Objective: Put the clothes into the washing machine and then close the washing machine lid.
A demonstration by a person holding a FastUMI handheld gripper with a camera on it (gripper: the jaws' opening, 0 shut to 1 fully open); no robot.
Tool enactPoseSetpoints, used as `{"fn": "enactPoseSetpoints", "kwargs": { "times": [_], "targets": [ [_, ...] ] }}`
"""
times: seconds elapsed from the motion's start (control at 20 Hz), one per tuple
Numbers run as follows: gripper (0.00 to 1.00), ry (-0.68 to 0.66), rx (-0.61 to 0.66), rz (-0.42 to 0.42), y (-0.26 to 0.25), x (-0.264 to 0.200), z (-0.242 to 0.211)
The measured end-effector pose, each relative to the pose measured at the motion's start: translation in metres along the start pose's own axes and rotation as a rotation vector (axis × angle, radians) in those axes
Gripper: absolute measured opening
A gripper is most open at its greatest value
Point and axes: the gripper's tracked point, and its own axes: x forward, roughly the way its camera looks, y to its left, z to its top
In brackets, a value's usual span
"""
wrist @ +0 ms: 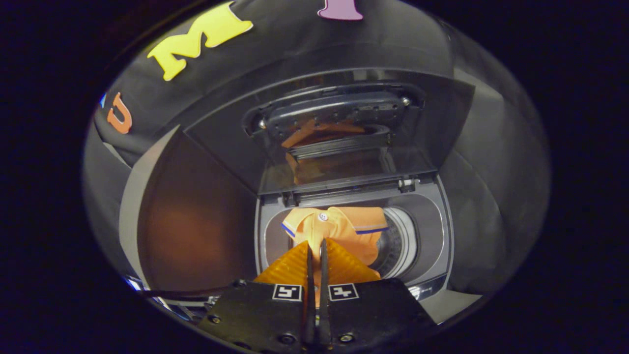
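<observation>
One orange polo shirt [339, 228], trimmed with blue at the collar and sleeve and showing a white button, hangs in the round opening of the top-loading washing machine [432, 231]. Its upper part bunches over the mouth of the drum [398, 243], whose perforated metal wall shows to the right of the cloth. The gripper [317, 246] is poised above that same opening with its fingers drawn almost together, only a narrow slit between them, and orange fabric shows in that slit; the shirt seems to be pinched there, since the cloth rises right up to the fingertips. At the far side of the opening the washing machine lid [344, 142] stands raised on its hinge, its glossy underside reflecting a patch of the orange shirt. Left of the machine stands a dark panel [196, 221] with a faint orange glow on it.
</observation>
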Motion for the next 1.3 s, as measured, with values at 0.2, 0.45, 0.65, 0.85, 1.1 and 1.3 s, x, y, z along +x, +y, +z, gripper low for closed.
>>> {"fn": "enactPoseSetpoints", "kwargs": {
  "times": [0.2, 0.45, 0.65, 0.85, 1.1, 1.3],
  "targets": [
    [0.16, 0.002, -0.031, -0.015, 0.003, 0.012, -0.004],
    [0.71, -0.138, -0.198, -0.008, 0.029, -0.033, 0.029],
    [0.7, -0.349, -0.346, -0.03, 0.057, -0.089, 0.089],
    [0.8, -0.447, -0.357, -0.062, 0.067, -0.117, 0.139],
    [0.81, -0.425, -0.281, -0.04, 0.057, -0.099, 0.182],
    [0.82, -0.462, -0.255, -0.072, 0.044, -0.076, 0.226]
  ]
}}
